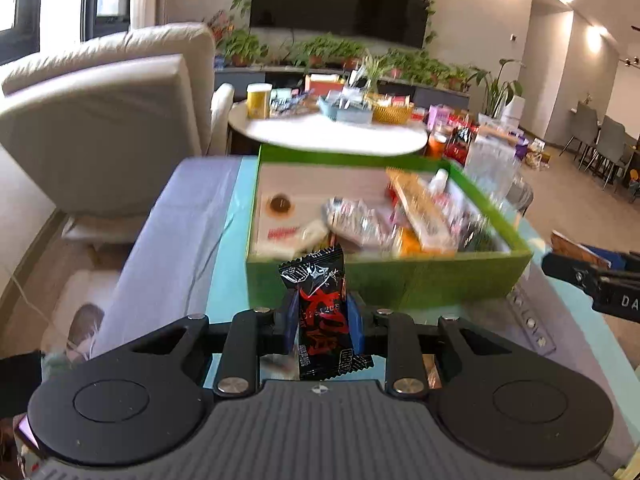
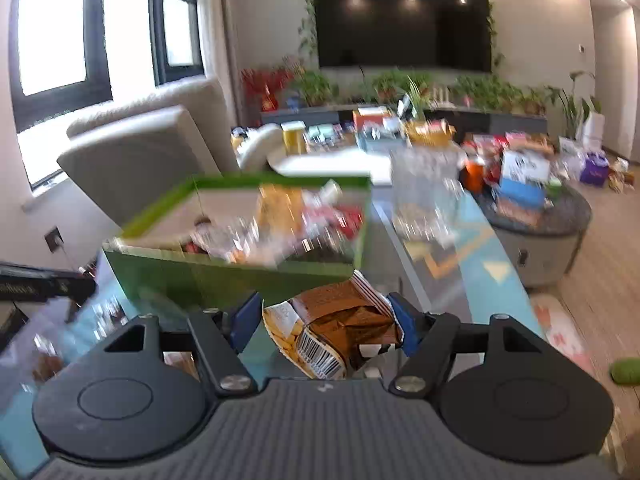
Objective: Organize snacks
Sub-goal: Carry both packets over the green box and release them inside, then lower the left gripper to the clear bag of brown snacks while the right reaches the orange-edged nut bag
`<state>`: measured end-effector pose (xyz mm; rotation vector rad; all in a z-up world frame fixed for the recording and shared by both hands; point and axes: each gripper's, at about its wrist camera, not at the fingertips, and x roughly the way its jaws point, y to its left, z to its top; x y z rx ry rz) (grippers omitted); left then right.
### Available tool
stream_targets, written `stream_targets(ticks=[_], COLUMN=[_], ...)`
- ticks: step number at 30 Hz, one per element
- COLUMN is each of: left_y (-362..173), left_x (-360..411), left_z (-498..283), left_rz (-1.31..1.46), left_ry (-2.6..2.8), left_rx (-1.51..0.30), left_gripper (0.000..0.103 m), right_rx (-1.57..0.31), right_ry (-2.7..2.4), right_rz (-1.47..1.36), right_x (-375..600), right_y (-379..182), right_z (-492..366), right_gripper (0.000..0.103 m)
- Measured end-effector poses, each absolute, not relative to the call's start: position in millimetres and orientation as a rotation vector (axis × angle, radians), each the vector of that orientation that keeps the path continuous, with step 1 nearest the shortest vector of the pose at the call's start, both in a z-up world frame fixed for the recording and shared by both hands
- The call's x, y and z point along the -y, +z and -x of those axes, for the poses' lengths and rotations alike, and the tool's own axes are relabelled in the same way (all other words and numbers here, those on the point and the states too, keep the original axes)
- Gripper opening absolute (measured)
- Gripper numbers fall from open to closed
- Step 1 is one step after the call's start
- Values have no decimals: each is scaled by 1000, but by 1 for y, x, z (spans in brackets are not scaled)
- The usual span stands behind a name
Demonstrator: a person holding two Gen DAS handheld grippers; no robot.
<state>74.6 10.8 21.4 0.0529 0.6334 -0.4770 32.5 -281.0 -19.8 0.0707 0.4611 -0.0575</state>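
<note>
Left wrist view shows your left gripper (image 1: 323,322) clamped on a black-and-red foil snack packet (image 1: 323,316), held upright just before the green cardboard box (image 1: 400,280) of mixed snacks. Right wrist view: your right gripper (image 2: 326,320) squeezes a crumpled brown-and-white snack wrapper (image 2: 340,324) near that box's front wall.

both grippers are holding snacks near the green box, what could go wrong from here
The black packet is pinched only at its middle in the left hand-held gripper, so it could twist or slip. The crumpled brown packet in the right hand-held gripper may snag the green box wall, which is already crowded inside.
</note>
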Motion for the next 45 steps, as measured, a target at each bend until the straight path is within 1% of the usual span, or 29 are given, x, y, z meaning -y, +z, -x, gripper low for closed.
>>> stream_targets(ticks=[5, 12, 17, 25, 28, 29, 30, 32, 38, 45], left_y=[41, 52, 51, 36, 29, 26, 24, 21, 21, 35], left_x=[0, 18, 30, 46, 50, 51, 50, 48, 40, 14], left_z=[-90, -124, -144, -177, -189, -191, -191, -188, -178, -158], left_rz=[-54, -68, -93, -126, -131, -134, -137, -137, -143, -123], left_ry=[-476, -465, -469, -451, -430, -416, -406, -412, -403, -389], left_rx=[-564, -543, -543, -581, -592, -601, -612, -613, -609, -580], left_gripper=[24, 24, 24, 24, 26, 30, 38, 46, 46, 47], right_rx=[-404, -412, -415, -439, -440, -429, -420, -412, -410, -394], right_ry=[-30, -15, -6, -2, -8, -16, -27, -54, -61, -63], right_rz=[-35, -61, -60, -81, -93, -97, -99, -91, -92, -82], right_x=[274, 280, 278, 282, 284, 284, 285, 284, 284, 279], right_y=[-1, 1, 1, -9, -14, -16, -19, -23, -24, -17], right_z=[-53, -85, -100, -128, -137, -139, -140, -137, -124, -107], right_gripper=[53, 53, 53, 53, 53, 53, 53, 53, 53, 53])
